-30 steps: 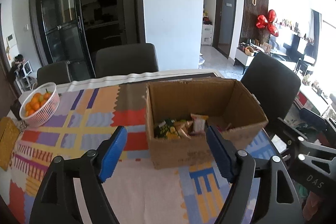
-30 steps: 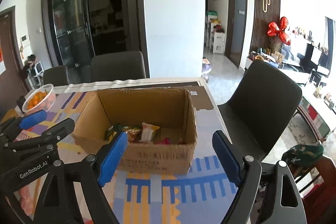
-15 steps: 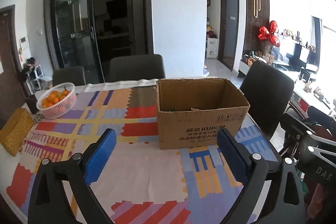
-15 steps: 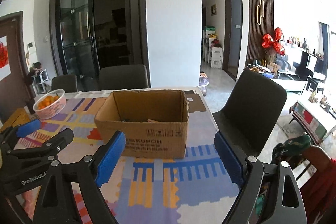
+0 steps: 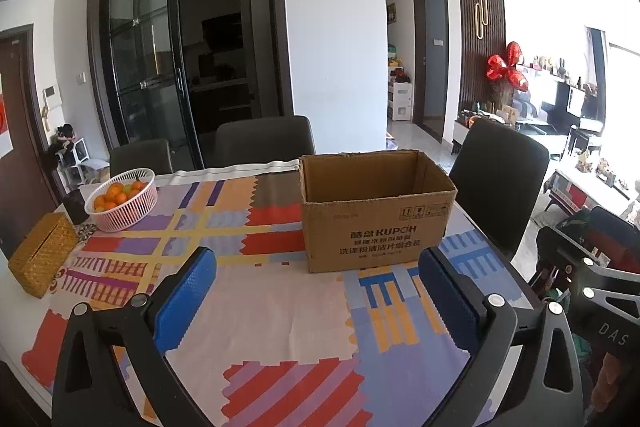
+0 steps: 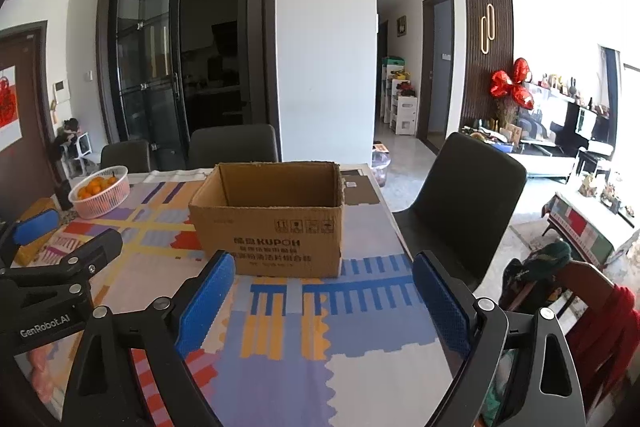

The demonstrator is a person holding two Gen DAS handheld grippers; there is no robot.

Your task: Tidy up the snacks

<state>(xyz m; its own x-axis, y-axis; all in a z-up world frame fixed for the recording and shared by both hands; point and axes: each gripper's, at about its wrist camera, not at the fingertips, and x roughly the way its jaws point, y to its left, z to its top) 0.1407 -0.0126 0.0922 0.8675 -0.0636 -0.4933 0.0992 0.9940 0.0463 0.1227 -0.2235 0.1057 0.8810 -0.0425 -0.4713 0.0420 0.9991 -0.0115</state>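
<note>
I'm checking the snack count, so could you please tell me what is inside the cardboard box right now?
Only the bare inner walls of the cardboard box show. Its front wall hides the floor and any contents from both views.

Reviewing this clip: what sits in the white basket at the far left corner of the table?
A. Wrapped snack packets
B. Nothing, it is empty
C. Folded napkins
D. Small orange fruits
D: the white basket holds a heap of small orange fruits, seen also in the right wrist view, well apart from the cardboard box on the patterned tablecloth.
</note>
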